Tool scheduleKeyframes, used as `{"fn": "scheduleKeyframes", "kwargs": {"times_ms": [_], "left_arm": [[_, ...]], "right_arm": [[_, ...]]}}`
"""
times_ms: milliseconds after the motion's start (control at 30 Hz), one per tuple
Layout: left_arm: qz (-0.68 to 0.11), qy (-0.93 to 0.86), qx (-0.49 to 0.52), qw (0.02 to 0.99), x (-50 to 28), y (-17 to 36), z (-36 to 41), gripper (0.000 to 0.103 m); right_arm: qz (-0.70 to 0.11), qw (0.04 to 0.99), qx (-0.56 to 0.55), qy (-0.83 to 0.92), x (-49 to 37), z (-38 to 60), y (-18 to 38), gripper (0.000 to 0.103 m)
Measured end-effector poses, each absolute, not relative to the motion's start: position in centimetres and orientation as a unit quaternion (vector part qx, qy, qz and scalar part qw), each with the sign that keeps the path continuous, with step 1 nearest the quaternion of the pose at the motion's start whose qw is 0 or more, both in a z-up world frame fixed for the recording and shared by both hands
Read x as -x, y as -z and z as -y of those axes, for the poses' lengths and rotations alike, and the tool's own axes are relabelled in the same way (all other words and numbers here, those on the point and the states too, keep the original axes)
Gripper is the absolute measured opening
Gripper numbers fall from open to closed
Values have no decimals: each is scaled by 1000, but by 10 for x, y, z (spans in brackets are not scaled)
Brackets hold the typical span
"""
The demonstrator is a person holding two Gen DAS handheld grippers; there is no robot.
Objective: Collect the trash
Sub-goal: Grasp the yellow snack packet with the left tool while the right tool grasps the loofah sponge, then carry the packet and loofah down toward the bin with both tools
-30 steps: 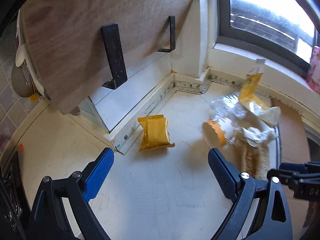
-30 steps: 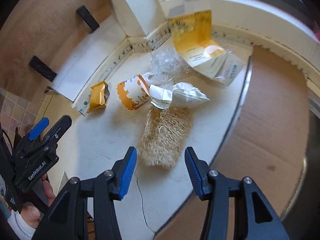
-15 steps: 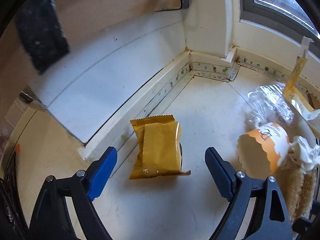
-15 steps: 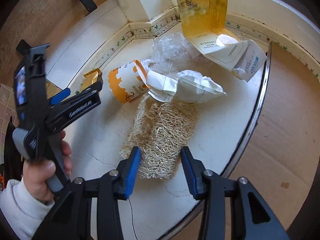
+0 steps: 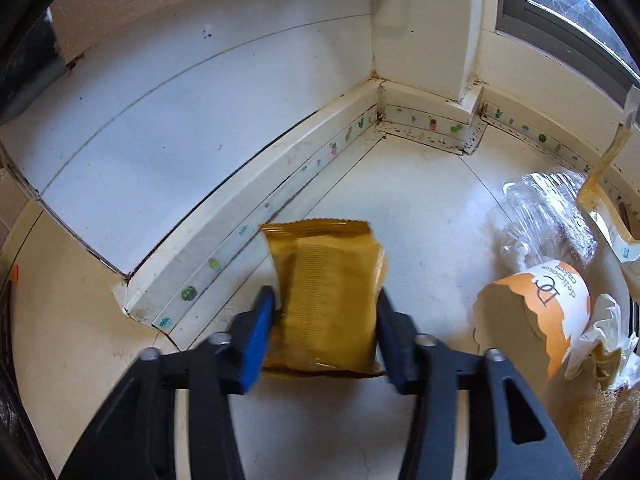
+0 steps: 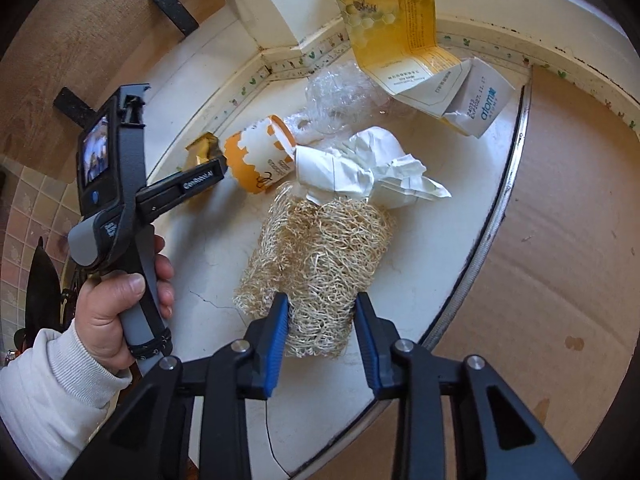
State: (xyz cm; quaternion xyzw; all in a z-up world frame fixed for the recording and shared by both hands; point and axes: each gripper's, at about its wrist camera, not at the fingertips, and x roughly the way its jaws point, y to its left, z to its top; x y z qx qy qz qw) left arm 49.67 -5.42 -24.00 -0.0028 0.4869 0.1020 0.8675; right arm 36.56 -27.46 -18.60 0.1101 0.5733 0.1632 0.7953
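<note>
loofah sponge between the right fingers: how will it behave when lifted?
Likely very light: the loofah sponge is an open, dry fibre mesh. Probably squashy, since the right gripper, whose fingers have just been closing, pinches only one end. Loose strands may snag the crumpled paper touching its far end.

Cream surface [image 5: 420, 216] with fine cracks, white wall panel [image 5: 160, 132]; cactus-patterned edging strip [image 5: 432, 122] along the corner; dark-framed window [image 5: 568, 8], daylight; brown cardboard sheet [image 6: 560, 240]; wooden shelf [image 6: 80, 40], black brackets
</note>
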Motion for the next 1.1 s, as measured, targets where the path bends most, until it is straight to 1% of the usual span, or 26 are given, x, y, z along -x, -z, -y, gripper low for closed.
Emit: {"fn": "scheduleKeyframes", "kwargs": {"times_ms": [67, 100, 333, 600, 767, 900, 1100], "left_arm": [[-489, -92, 7, 867, -494, 238, 58, 36], [-491, -88, 11, 866, -490, 236, 59, 32], [-497, -55, 35, 866, -449, 212, 63, 30], [-497, 20, 51, 866, -353, 149, 59, 30], [-497, 77, 66, 862, -291, 114, 44, 30], [-485, 121, 73, 863, -242, 91, 30, 30], [-463, 172, 73, 867, -168, 69, 7, 30]], "right_arm": [[-566, 799, -115, -166, -362, 276, 182, 32], [-561, 802, -118, -168, -359, 276, 179, 31], [-536, 819, -120, -167, -339, 271, 162, 29], [-490, 848, -123, -161, -290, 256, 121, 28], [-465, 867, -105, -141, -243, 229, 83, 28], [-435, 886, -102, -126, -185, 207, 49, 29], [-420, 899, -80, -96, -99, 174, 25, 28]]}}
